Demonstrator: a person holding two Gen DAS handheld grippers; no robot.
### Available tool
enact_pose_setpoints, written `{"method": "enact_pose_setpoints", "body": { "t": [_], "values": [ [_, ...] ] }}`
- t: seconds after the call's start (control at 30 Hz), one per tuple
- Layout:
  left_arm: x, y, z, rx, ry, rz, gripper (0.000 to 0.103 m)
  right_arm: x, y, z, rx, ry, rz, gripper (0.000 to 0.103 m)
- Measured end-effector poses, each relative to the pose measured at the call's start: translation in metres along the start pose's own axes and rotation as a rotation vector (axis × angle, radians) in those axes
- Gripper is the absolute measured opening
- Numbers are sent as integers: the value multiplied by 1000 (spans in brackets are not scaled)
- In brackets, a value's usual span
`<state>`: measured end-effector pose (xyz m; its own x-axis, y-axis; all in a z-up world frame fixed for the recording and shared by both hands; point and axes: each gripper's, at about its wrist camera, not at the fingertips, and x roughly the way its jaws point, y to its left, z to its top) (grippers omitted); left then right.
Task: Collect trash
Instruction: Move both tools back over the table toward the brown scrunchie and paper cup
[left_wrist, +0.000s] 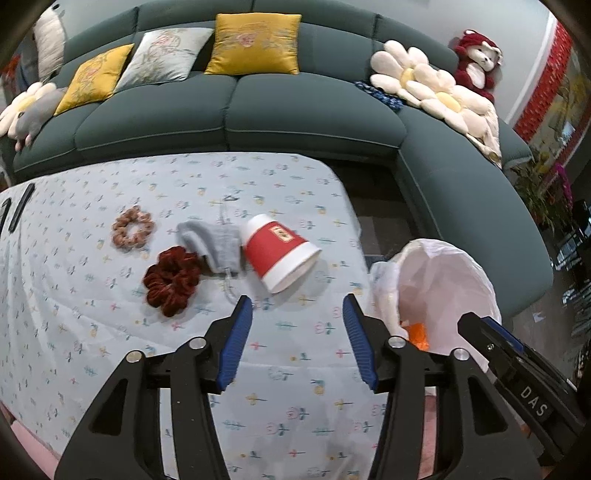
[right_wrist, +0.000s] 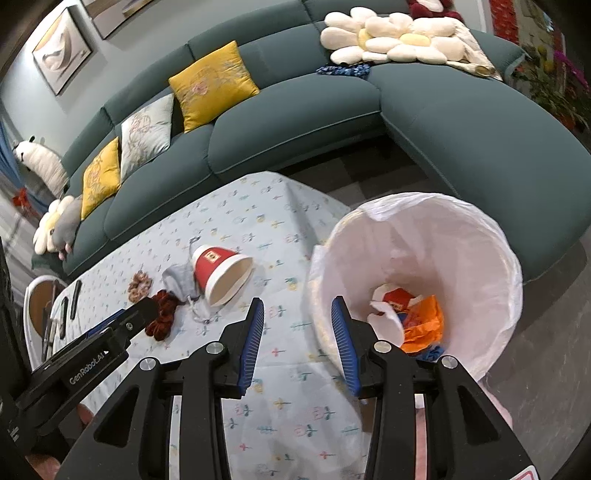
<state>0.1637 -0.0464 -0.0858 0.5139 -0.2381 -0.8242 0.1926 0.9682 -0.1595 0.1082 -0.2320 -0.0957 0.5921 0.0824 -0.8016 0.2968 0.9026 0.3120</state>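
A red and white paper cup (left_wrist: 279, 251) lies on its side on the flower-print tablecloth (left_wrist: 92, 332), its mouth toward the right; it also shows in the right wrist view as the cup (right_wrist: 221, 273). My left gripper (left_wrist: 297, 314) hangs open just short of the cup, nothing between its blue pads. To the right stands a bin with a white liner (right_wrist: 424, 236), holding a crushed cup and an orange wrapper (right_wrist: 424, 328). My right gripper (right_wrist: 297, 314) is open and empty, straddling the table edge and the bin's near rim.
Beside the cup lie a grey cloth pouch (left_wrist: 212, 245), a dark red scrunchie (left_wrist: 171, 280) and a pink patterned scrunchie (left_wrist: 132, 229). Dark slim objects (left_wrist: 22, 206) rest at the table's far left. A green sofa (left_wrist: 258, 110) with cushions curves behind the table.
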Motion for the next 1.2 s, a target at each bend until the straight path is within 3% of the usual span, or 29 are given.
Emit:
{"method": "enact_pose_setpoints", "body": {
  "t": [0.37, 0.7, 1.2],
  "values": [
    [5, 64, -7, -101, 7, 65, 57, 20, 43, -11, -69, 53, 24, 38],
    [29, 136, -9, -216, 64, 136, 57, 65, 84, -17, -113, 133, 44, 38],
    [97, 170, 9, -271, 180, 114, 58, 149, 118, -6, -100, 236, 33, 38]
  ]
}}
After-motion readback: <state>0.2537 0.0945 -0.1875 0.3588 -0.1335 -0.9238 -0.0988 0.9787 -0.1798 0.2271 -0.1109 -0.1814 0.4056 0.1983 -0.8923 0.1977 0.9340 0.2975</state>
